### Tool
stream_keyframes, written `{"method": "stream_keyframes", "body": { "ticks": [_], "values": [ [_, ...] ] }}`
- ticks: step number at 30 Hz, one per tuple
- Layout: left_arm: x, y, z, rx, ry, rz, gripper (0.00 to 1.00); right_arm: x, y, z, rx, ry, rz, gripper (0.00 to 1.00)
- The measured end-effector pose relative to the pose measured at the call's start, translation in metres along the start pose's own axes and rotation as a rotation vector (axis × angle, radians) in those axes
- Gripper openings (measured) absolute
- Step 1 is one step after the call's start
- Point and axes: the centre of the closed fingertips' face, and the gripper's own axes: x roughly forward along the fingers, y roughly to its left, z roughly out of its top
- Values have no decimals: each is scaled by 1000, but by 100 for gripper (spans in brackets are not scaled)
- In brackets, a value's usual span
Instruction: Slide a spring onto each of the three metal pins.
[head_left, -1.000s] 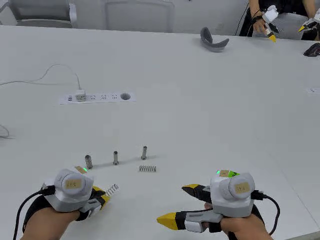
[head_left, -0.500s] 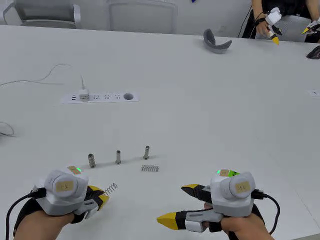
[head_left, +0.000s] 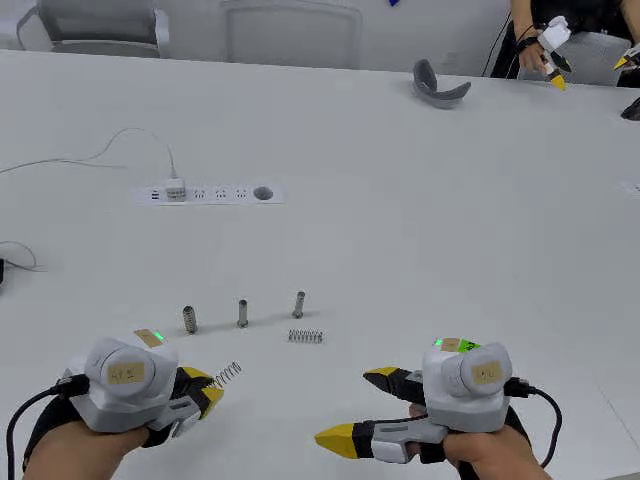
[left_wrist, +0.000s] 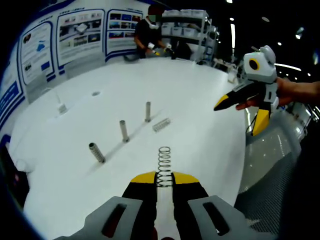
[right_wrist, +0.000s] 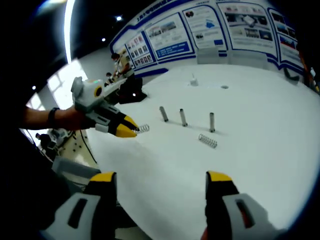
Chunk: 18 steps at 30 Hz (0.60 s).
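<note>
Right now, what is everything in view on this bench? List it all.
metal pins: three, grey, upright in a row near the front
fitted spring: one, silver, on the leftmost pin
loose spring: one, silver, lying by the rightmost pin
held spring: one, silver, in the left gripper
power strip: one, white, mid-table
cable: one, white, from the strip leftward
curved piece: one, grey, far side
table: one, white
chairs: two, grey, behind the table
left gripper: yellow-tipped, shut on the held spring
right gripper: yellow-tipped, open

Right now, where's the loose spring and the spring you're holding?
loose spring (head_left: 306, 336), head view, on its middle coils.
held spring (left_wrist: 164, 157), left gripper view, on its coils above the jaws.
</note>
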Motion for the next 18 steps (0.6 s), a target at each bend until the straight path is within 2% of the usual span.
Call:
{"method": "stream_keyframes", "body": {
  "ticks": [18],
  "values": [
    [-4,-10,14,40,-17,-23,10,5,0,11,-9,-13,21,72]
  ]
}}
